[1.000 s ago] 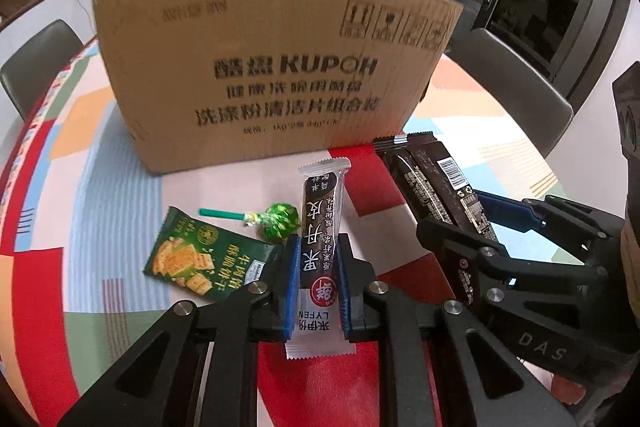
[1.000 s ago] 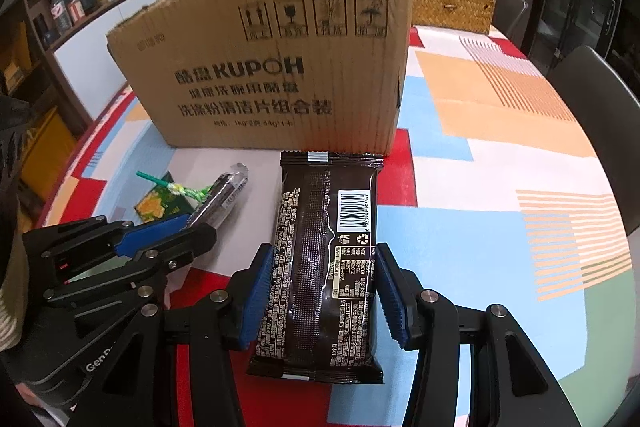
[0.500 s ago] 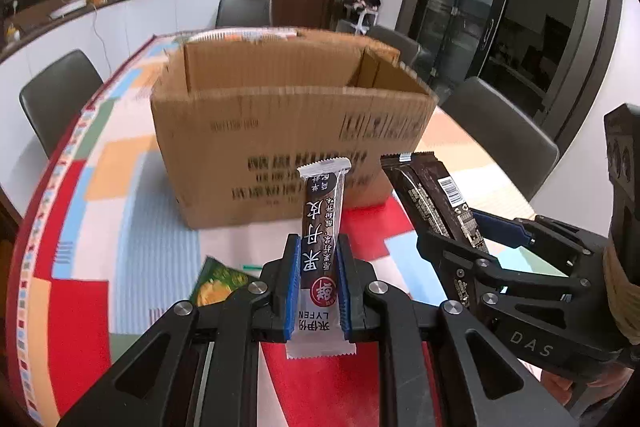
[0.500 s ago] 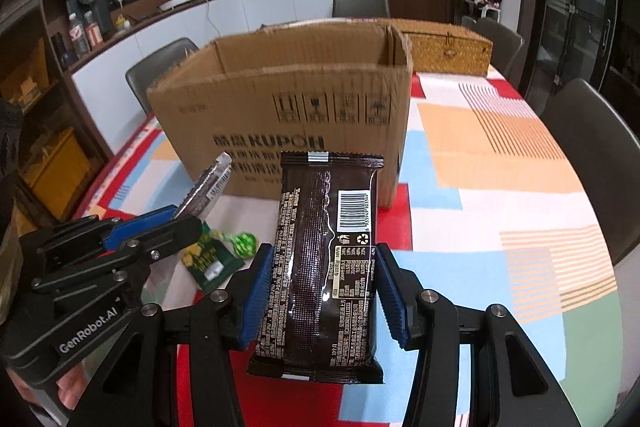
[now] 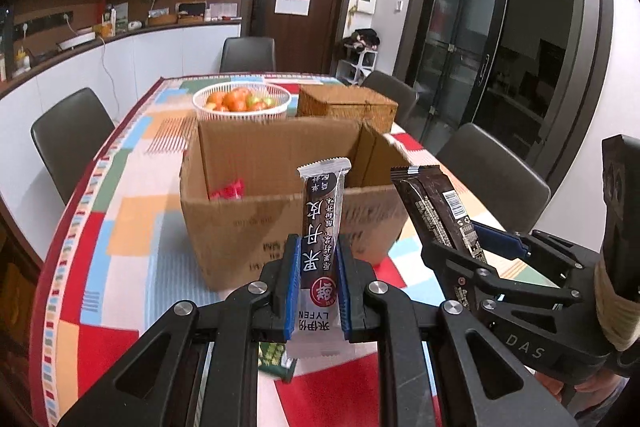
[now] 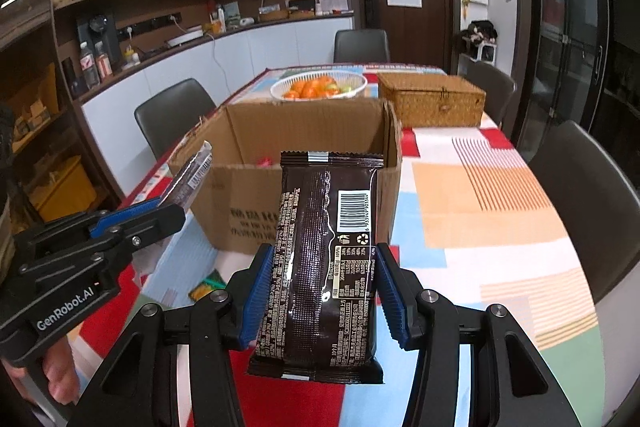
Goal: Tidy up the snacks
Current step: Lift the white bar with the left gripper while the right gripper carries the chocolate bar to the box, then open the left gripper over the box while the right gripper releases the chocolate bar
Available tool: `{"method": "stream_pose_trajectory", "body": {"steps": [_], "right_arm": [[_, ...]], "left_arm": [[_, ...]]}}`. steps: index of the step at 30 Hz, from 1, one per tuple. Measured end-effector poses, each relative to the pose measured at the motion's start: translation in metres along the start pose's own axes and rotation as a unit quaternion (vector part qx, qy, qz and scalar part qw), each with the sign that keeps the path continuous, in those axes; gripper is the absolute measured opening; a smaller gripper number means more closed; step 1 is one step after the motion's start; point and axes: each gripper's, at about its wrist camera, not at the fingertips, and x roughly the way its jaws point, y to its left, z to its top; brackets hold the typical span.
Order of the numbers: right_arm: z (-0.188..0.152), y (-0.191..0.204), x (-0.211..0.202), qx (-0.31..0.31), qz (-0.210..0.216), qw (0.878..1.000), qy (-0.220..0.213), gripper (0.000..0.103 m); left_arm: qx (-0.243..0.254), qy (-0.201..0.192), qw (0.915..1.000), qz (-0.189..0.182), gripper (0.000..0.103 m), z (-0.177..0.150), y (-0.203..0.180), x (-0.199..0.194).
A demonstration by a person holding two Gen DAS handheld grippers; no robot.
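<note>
My left gripper point(image 5: 318, 279) is shut on a slim brown-and-white snack bar point(image 5: 320, 227), held upright above the table in front of the open cardboard box point(image 5: 256, 223). My right gripper point(image 6: 320, 291) is shut on a wide dark brown snack packet point(image 6: 320, 259), also raised in front of the box point(image 6: 256, 211). A red wrapper point(image 5: 228, 190) lies inside the box. A green cracker packet point(image 5: 276, 355) lies on the table under my left gripper; it also shows in the right wrist view point(image 6: 206, 285). The right gripper's packet shows in the left wrist view point(image 5: 436, 211).
A white basket of oranges point(image 5: 241, 101) and a wicker box point(image 5: 346, 105) stand behind the cardboard box. Dark chairs point(image 5: 70, 131) surround the colourful tablecloth point(image 6: 480, 195). The left gripper shows in the right wrist view point(image 6: 132, 223).
Both grippers have risen with their snacks, from table level to above the box rim, so the box's inside now shows. The green packet and lollipop stayed on the table.
</note>
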Motion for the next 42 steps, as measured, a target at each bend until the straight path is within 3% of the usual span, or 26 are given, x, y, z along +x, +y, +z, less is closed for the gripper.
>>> {"method": "stream_pose_trajectory", "body": {"steps": [19, 36, 37, 38, 40, 42], "right_arm": [[0.076, -0.001, 0.022, -0.027, -0.015, 0.998, -0.047, 0.051], [0.118, 0.003, 0.069, -0.046, -0.022, 0.998, -0.026, 0.051], [0.12, 0.003, 0.073, -0.047, -0.021, 0.998, -0.026, 0.051], [0.122, 0.003, 0.076, -0.049, -0.02, 0.998, -0.025, 0.051], [0.123, 0.002, 0.08, -0.049, -0.028, 0.998, -0.025, 0.061], [0.12, 0.001, 0.076, -0.048, -0.04, 0.997, -0.039, 0.063]], "left_arm": [[0.004, -0.02, 0.9995, 0.026, 0.017, 0.07, 0.022, 0.023], [-0.006, 0.032, 0.9988, 0.036, 0.018, 0.1, 0.04, 0.081], [-0.008, 0.034, 0.9983, 0.048, 0.02, 0.101, 0.039, 0.082], [-0.009, 0.034, 0.9979, 0.055, 0.03, 0.101, 0.039, 0.082], [-0.015, 0.026, 0.9977, 0.06, 0.045, 0.099, 0.04, 0.076], [-0.009, 0.021, 0.9973, 0.07, 0.045, 0.093, 0.038, 0.067]]}}
